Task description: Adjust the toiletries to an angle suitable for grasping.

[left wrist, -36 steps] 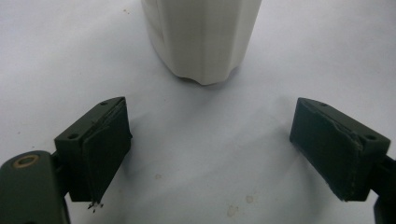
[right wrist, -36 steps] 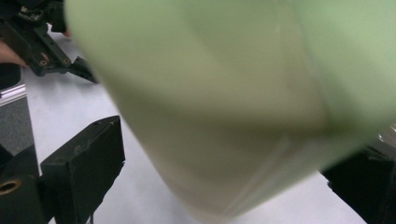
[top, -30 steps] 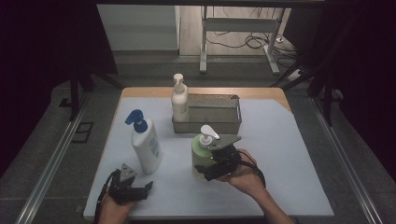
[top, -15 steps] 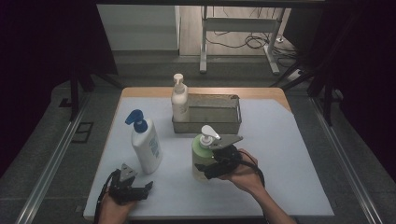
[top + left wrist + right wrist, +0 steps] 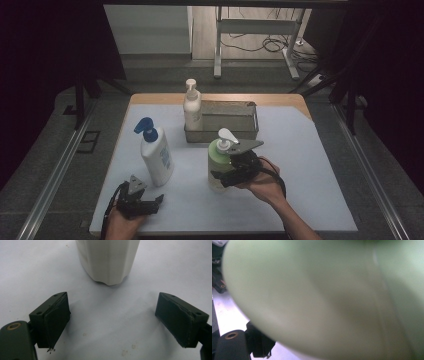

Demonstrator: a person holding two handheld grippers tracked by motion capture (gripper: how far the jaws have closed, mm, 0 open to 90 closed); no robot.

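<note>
A pale green pump bottle (image 5: 218, 162) stands upright on the white mat near the table's middle. My right gripper (image 5: 221, 176) comes in from its right side and is shut on its lower body. In the right gripper view the green bottle (image 5: 324, 297) is blurred and very close, with one black jaw against it at the bottom left. My left gripper (image 5: 152, 202) rests at the front left, open with nothing between its jaws. A white bottle with a blue pump (image 5: 156, 157) stands just beyond it. In the left gripper view that white bottle's base (image 5: 108, 260) lies ahead of the left gripper (image 5: 120, 322).
A grey metal basket (image 5: 235, 117) sits at the back of the white mat (image 5: 310, 165), with a cream pump bottle (image 5: 192, 107) standing at its left end. Table edges run close to the left gripper at the front. Dark floor and rails flank both sides.
</note>
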